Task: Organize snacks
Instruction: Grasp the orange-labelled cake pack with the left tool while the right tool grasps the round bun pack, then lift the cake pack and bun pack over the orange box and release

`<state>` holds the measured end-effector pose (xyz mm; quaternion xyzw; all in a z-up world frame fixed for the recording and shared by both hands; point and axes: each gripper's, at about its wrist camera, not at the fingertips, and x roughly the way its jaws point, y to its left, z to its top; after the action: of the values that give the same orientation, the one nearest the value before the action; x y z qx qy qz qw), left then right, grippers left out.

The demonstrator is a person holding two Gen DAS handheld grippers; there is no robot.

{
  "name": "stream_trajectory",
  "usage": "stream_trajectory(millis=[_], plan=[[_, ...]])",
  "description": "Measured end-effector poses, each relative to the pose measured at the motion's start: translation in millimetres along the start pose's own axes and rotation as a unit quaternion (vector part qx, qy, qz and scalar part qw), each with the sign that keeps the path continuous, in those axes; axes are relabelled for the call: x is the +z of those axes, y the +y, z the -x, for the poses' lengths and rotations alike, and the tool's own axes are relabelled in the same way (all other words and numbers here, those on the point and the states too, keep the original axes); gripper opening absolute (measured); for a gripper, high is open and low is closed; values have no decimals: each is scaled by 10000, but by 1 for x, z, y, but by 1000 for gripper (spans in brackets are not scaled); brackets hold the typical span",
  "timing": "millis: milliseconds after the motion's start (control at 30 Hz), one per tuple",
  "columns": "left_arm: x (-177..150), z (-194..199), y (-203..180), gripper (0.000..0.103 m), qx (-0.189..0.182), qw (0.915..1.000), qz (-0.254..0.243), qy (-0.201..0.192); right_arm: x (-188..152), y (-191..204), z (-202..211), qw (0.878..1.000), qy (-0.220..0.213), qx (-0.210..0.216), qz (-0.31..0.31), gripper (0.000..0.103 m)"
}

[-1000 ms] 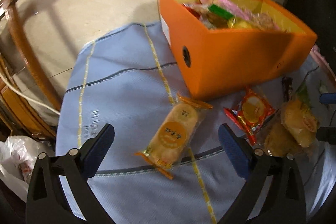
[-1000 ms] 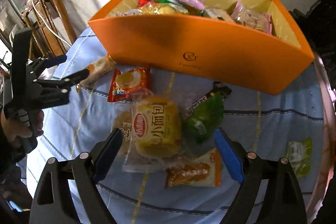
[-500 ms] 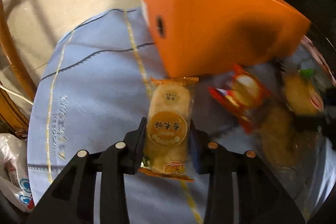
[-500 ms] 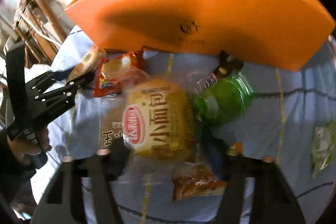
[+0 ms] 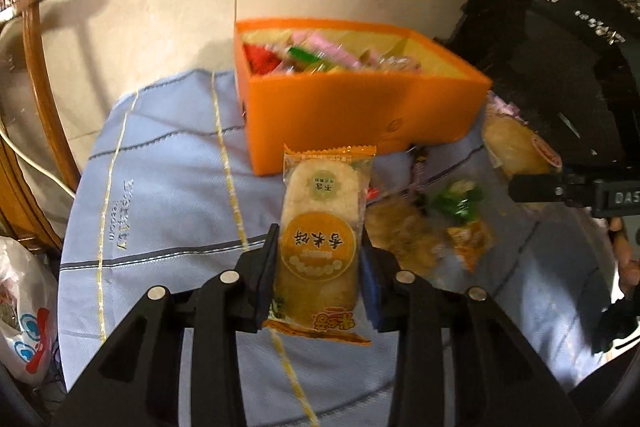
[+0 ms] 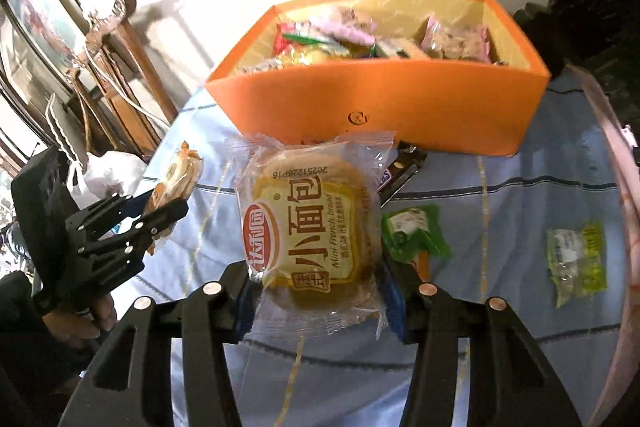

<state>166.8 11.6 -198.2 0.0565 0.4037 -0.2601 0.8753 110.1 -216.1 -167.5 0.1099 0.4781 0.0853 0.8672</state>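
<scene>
My left gripper [image 5: 318, 263] is shut on a rice cracker pack [image 5: 320, 227] with orange ends, held above the blue tablecloth [image 5: 160, 187]. My right gripper [image 6: 316, 279] is shut on a clear-wrapped mini French bread [image 6: 308, 223], lifted above the cloth. The orange box [image 5: 360, 115], partly filled with snacks, stands beyond both; it also shows in the right wrist view [image 6: 400, 107]. The left gripper and its cracker pack [image 6: 178, 179] show at the left of the right wrist view. The right gripper with the bread [image 5: 516, 147] shows at the right of the left wrist view.
On the cloth lie a green packet [image 6: 416, 231], a dark chocolate bar [image 6: 400, 171], a yellow-green packet [image 6: 576, 255], another bread pack [image 5: 400, 235] and an orange packet [image 5: 468, 239]. A wooden chair [image 5: 36, 67] stands left, dark furniture [image 5: 560, 47] right.
Both grippers closed on their snacks and lifted them off the cloth: the left on the rice cracker pack, the right on the bread. The box now looks farther and lower.
</scene>
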Motion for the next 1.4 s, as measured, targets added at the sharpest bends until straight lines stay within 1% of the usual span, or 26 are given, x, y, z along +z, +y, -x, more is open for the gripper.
stream_trajectory(millis=[133,300,467,567,633,767,833,900,933,967,1000,1033,1067,1100,1133,1200,1233,1333,1367,1400], plan=[[10,25,-16,35,-83,9998,-27,-195,-1,-2,28,9997,-242,11,-9,51],[41,49,-35,35,-118,9986,-165,-486,23,-5,60,9983,-581,-13,-1,52],[90,59,-50,35,-99,9964,-317,-782,65,-8,86,9953,-959,-98,13,52],[125,58,-52,35,-122,9952,-238,-941,98,-11,103,9922,-1238,-157,29,52],[149,56,-53,35,-95,9944,-221,-1025,118,-13,108,9906,-1351,-213,65,52],[192,46,-53,35,3,9926,-285,-1178,161,-20,111,9878,-1516,-344,132,52],[212,36,-49,35,81,9920,-282,-1230,178,-24,108,9868,-1553,-426,148,52],[228,24,-44,37,173,9919,-225,-1240,197,-31,100,9871,-1549,-400,94,52],[238,14,-41,52,243,9921,-150,-1225,211,-38,89,9888,-1477,-229,17,56],[244,3,-38,66,272,9925,-84,-1187,218,-38,78,9898,-1414,-168,-19,63],[250,-14,-34,97,299,9938,-1,-1068,226,-43,63,9913,-1283,-284,-45,69],[249,-25,-29,99,384,9946,35,-964,228,-45,52,9915,-1196,-504,-31,79],[247,-39,-26,99,549,9952,68,-806,226,-48,40,9919,-1062,-703,29,79],[244,-47,-23,99,628,9957,94,-680,222,-50,34,9924,-998,-715,53,79],[234,-56,-19,99,640,9964,168,-533,214,-52,30,9929,-962,-698,74,79],[211,-62,-12,99,501,9974,252,-453,193,-59,20,9935,-860,-744,99,79],[195,-65,-9,99,542,9976,236,-370,178,-65,14,9941,-784,-743,57,79],[146,-65,-6,99,376,9986,304,-201,130,-76,1,9957,-568,-722,-92,79],[131,-64,-6,99,355,9988,290,-178,108,-80,-5,9961,-439,-754,-148,79],[112,-62,-8,99,323,9991,246,-102,94,-81,-11,9962,-357,-771,-174,79]])
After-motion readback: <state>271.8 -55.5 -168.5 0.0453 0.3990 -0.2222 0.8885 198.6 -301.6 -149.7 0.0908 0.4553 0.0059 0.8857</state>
